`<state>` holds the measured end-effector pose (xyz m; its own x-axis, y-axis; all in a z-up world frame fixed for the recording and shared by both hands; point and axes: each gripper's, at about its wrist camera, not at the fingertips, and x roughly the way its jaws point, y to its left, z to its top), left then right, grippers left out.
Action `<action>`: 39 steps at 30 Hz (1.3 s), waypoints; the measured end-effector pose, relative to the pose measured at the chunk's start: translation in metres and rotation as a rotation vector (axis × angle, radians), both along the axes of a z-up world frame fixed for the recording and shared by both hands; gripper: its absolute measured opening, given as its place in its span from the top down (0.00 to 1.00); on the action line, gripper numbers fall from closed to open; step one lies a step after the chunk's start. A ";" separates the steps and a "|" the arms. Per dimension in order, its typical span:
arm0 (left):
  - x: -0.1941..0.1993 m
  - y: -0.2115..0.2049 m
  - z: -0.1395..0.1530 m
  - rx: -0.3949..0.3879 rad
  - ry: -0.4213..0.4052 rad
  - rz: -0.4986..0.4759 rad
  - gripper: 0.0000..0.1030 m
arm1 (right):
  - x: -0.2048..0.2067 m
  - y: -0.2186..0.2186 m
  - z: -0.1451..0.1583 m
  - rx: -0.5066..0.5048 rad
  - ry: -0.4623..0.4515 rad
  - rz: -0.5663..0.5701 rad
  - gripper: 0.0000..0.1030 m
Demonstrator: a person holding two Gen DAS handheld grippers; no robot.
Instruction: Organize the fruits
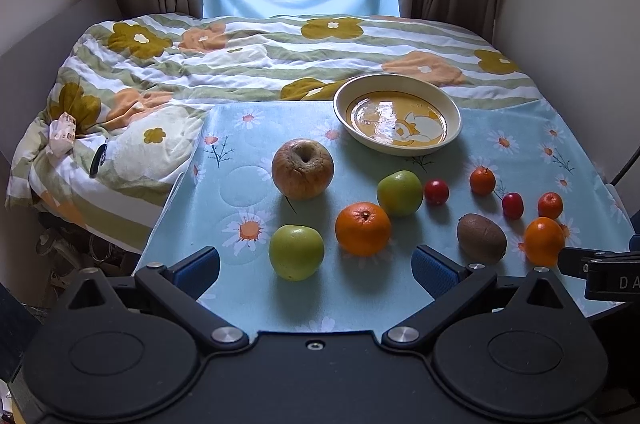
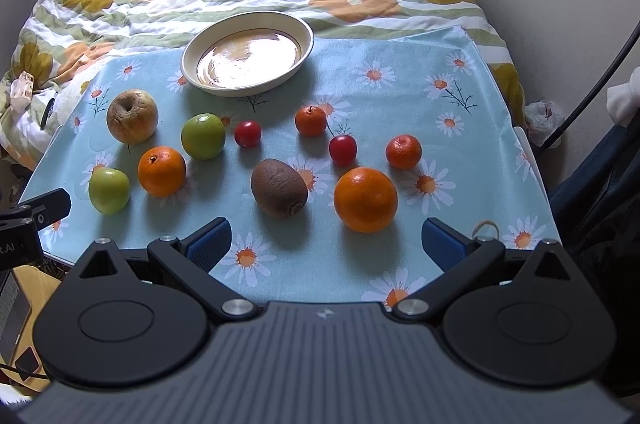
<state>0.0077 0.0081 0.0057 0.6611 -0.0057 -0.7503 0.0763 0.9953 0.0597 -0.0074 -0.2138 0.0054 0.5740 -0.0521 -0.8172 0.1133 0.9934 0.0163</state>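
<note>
Both the left gripper (image 1: 316, 264) and the right gripper (image 2: 326, 244) hold their jaws wide and empty, fruits scattered on the worktop (image 2: 360, 256) ahead of them, the bowl (image 2: 248, 57) farther beyond.

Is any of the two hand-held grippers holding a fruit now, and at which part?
No. The left hand-held gripper and the right hand-held gripper are both open, with nothing between their blue fingers.

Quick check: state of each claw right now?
Left claw: open, holding nothing, a green apple in front of it.
Right claw: open, holding nothing, hovering short of the kiwi.
</note>
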 end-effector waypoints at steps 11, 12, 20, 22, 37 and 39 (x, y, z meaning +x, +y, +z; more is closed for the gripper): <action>0.000 -0.002 -0.001 0.006 -0.006 0.001 0.00 | 0.000 -0.002 0.000 0.002 -0.004 0.006 0.00; 0.000 -0.003 -0.001 0.006 -0.006 0.002 0.00 | 0.000 -0.002 0.000 0.002 -0.005 0.007 0.00; -0.005 -0.008 0.004 -0.005 -0.018 0.015 0.00 | -0.002 -0.004 0.002 0.011 -0.021 0.024 0.00; -0.007 -0.009 0.005 -0.003 -0.020 0.024 0.00 | -0.003 -0.004 0.004 0.010 -0.027 0.031 0.00; -0.011 -0.022 0.004 0.035 -0.068 0.075 0.00 | 0.011 -0.013 -0.008 0.120 -0.018 0.119 0.00; -0.011 -0.020 0.001 0.047 -0.082 0.082 0.00 | 0.015 -0.013 -0.014 0.148 -0.015 0.124 0.00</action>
<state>-0.0028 -0.0117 0.0071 0.7169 0.0848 -0.6920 -0.0119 0.9939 0.1094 0.0079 -0.2264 -0.0090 0.5808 0.1399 -0.8019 -0.0113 0.9864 0.1639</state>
